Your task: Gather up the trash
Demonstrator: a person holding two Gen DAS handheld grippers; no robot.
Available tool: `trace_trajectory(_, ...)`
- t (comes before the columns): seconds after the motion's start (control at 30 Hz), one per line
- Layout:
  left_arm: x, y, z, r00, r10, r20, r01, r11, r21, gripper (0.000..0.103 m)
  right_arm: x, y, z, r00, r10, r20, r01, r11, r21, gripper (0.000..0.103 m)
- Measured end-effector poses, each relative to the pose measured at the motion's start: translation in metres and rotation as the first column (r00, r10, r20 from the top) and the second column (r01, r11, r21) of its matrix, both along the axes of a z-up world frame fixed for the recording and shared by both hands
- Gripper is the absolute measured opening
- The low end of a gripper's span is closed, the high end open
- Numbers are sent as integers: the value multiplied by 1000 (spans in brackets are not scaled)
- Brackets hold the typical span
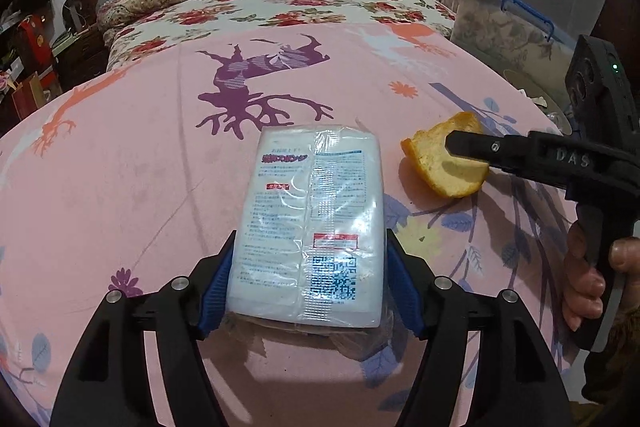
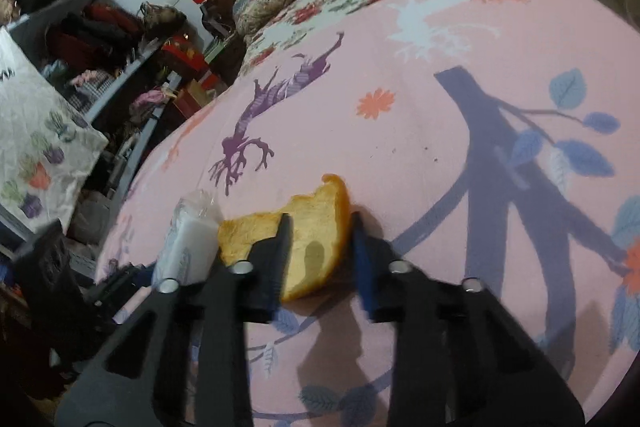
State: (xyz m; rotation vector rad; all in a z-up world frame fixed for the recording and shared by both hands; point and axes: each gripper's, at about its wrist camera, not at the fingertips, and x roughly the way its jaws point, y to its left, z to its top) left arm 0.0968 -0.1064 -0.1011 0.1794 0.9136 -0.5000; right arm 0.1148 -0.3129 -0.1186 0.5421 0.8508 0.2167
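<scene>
Straddling the orange peel [image 2: 316,227] on the pink bedsheet [image 2: 400,155], right gripper [image 2: 320,231] fingers narrow but not yet pinching it, left gripper [image 1: 308,279] half-open around the sponge pack [image 1: 312,219], long axis along the fingers.
</scene>
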Motion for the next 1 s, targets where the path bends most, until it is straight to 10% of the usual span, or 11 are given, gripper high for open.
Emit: trace_trajectory(1.0, 2, 10, 1, 1000, 19, -11, -19, 997, -69, 61, -8, -24, -5, 998, -60, 23, 56, 986, 155, 11)
